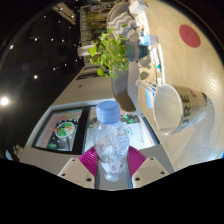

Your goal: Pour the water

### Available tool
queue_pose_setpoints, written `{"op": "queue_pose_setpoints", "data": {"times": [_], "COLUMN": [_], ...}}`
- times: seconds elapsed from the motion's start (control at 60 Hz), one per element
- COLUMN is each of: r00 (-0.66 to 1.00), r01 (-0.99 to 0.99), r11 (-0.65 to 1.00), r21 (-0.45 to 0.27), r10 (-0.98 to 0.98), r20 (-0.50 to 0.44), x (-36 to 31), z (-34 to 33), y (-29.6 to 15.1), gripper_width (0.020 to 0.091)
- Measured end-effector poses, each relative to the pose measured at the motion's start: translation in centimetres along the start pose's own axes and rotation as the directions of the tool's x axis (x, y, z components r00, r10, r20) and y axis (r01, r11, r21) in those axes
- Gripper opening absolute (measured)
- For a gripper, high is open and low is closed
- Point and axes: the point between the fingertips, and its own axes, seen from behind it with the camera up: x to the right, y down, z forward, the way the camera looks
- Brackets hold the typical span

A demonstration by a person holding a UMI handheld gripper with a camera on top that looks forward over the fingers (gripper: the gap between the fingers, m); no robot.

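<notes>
A clear plastic water bottle with a pale blue cap stands up between my fingers. My gripper is shut on the bottle, the magenta pads pressing its sides. Just beyond the bottle and to the right a white cup lies tilted with its dark mouth facing me. It rests on a pale counter. No water can be made out in the cup.
A potted green plant stands beyond the bottle in a brown pot. A framed picture or tray lies to the left of the bottle. White shelving with a pink round sticker rises at the far right.
</notes>
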Motion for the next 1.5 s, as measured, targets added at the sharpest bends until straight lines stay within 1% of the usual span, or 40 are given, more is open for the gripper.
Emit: {"op": "queue_pose_setpoints", "data": {"times": [0.067,0.15,0.267,0.367,0.45,0.533,0.583,0.633,0.717,0.833,0.933,1.1,1.133,1.217,1.317,1.383,1.4,1.417,1.483,1.5], "r00": [0.976,0.886,0.714,0.541,0.358,0.180,0.093,0.027,-0.031,-0.048,-0.052,-0.055,-0.050,-0.049,-0.030,-0.008,-0.004,-0.001,0.008,0.008], "r01": [0.218,0.464,0.700,0.841,0.933,0.980,0.989,0.988,0.974,0.955,0.944,0.928,0.940,0.938,0.933,0.922,0.918,0.915,0.904,0.902], "r11": [0.976,0.886,0.713,0.538,0.358,0.198,0.126,0.078,0.056,0.070,0.079,0.095,0.087,0.088,0.119,0.154,0.164,0.172,0.194,0.199], "r21": [-0.006,0.009,0.041,0.061,0.038,-0.029,-0.078,-0.131,-0.218,-0.287,-0.320,-0.360,-0.330,-0.334,-0.341,-0.355,-0.360,-0.365,-0.382,-0.383], "r10": [-0.218,-0.464,-0.699,-0.833,-0.909,-0.936,-0.939,-0.934,-0.926,-0.922,-0.923,-0.921,-0.922,-0.923,-0.916,-0.909,-0.906,-0.904,-0.898,-0.896], "r20": [-0.018,-0.018,-0.038,-0.119,-0.215,-0.302,-0.332,-0.356,-0.376,-0.385,-0.382,-0.385,-0.385,-0.382,-0.399,-0.416,-0.423,-0.428,-0.439,-0.444], "x": [-2.5,-6.4,-10.9,-12.5,-12.1,-10.6,-7.9,-6.0,-1.0,4.5,7.7,11.6,11.2,11.3,11.5,11.5,11.5,11.5,11.1,11.0], "z": [-0.5,-2.0,-4.4,-6.3,-8.2,-9.3,-10.1,-10.3,-10.7,-11.0,-10.7,-11.5,-11.6,-11.5,-11.8,-12.0,-12.2,-12.4,-13.4,-13.7], "y": [-0.6,-2.4,-5.8,-10.3,-15.0,-19.1,-21.9,-23.6,-26.3,-28.6,-29.8,-30.3,-30.3,-30.3,-30.6,-30.7,-30.7,-30.8,-30.6,-30.5], "gripper_width": [0.0365,0.0367,0.0368,0.0368,0.0369,0.0368,0.0368,0.0368,0.0368,0.0367,0.0368,0.0374,0.0371,0.0382,0.0494,0.0556,0.0583,0.0625,0.0837,0.0867]}}
